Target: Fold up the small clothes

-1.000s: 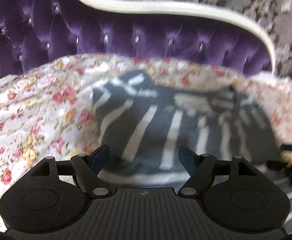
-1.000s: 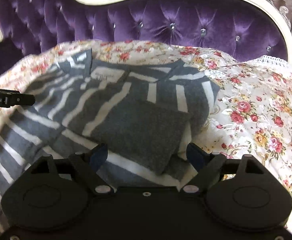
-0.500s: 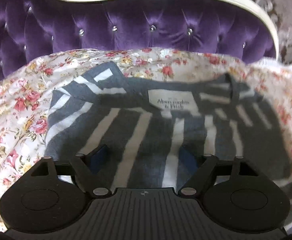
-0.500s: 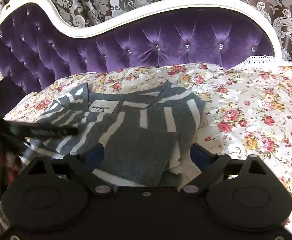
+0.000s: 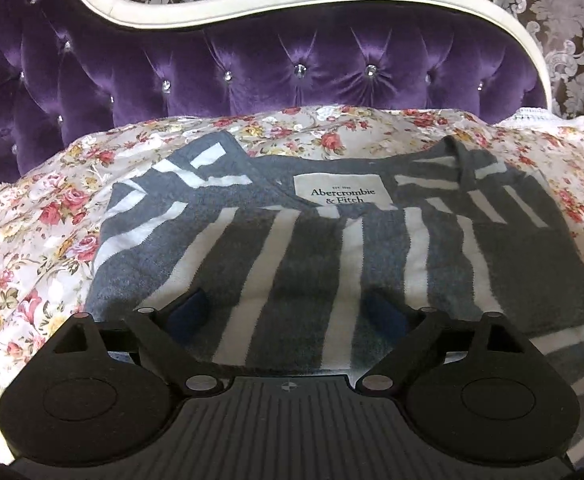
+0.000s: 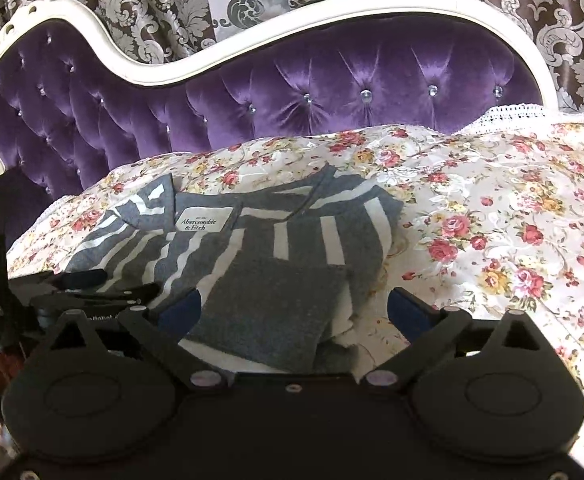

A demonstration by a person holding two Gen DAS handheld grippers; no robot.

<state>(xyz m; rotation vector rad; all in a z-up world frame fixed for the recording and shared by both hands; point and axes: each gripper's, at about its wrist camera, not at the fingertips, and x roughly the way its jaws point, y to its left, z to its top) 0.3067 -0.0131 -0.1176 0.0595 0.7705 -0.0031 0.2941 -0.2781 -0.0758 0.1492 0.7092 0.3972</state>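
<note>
A grey and white striped sweater (image 5: 292, 256) lies on the floral bedspread (image 5: 32, 240), collar toward the headboard, with a white Abercrombie & Fitch label (image 5: 343, 195) showing. Its right sleeve is folded across the body as a plain grey panel (image 6: 268, 308). My left gripper (image 5: 288, 312) is open and empty, low over the sweater's lower part. My right gripper (image 6: 295, 308) is open and empty over the folded sleeve and the sweater's right edge. In the right wrist view the sweater (image 6: 331, 224) fills the middle left, and the left gripper (image 6: 80, 284) shows at the left edge.
A purple tufted headboard (image 6: 292, 92) with a white frame stands behind the bed. Patterned curtains (image 6: 172, 12) hang beyond it. Floral bedspread (image 6: 511, 240) extends to the right of the sweater. A white lace edge (image 6: 511, 114) lies at the far right.
Both grippers have pulled back and tilted up, so more headboard shows. The left gripper has shifted right to face the sweater's middle. Both have stayed open.
</note>
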